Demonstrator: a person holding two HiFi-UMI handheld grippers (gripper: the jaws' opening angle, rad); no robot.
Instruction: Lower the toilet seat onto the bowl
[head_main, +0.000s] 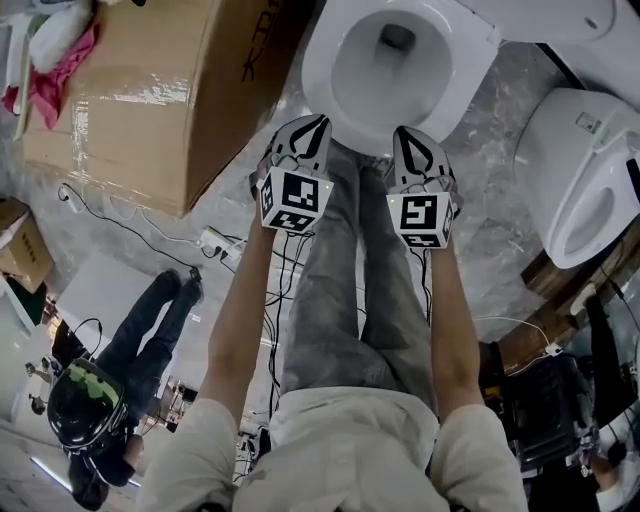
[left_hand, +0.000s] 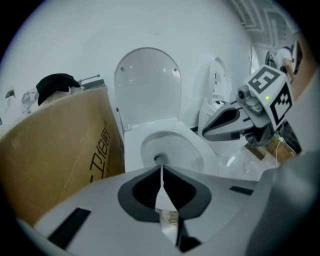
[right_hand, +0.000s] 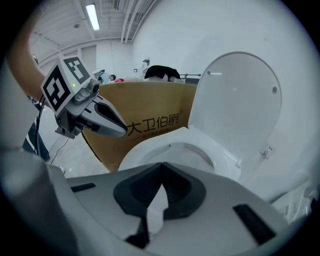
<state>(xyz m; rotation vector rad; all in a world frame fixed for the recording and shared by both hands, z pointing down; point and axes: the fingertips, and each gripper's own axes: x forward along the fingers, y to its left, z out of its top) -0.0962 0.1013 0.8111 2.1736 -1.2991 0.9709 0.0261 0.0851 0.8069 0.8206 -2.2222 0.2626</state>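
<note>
The white toilet bowl lies just ahead of both grippers, near the top of the head view. Its seat and lid stand raised upright behind the bowl; I cannot tell the two apart. The right gripper view shows the same raised lid over the bowl rim. My left gripper and right gripper hover side by side short of the bowl's front edge, touching nothing. On each, the jaws meet with nothing between them: left, right.
A large cardboard box stands close on the toilet's left. A second toilet sits at the right. Cables and a power strip lie on the floor. A person in dark clothes and a helmet stands at lower left.
</note>
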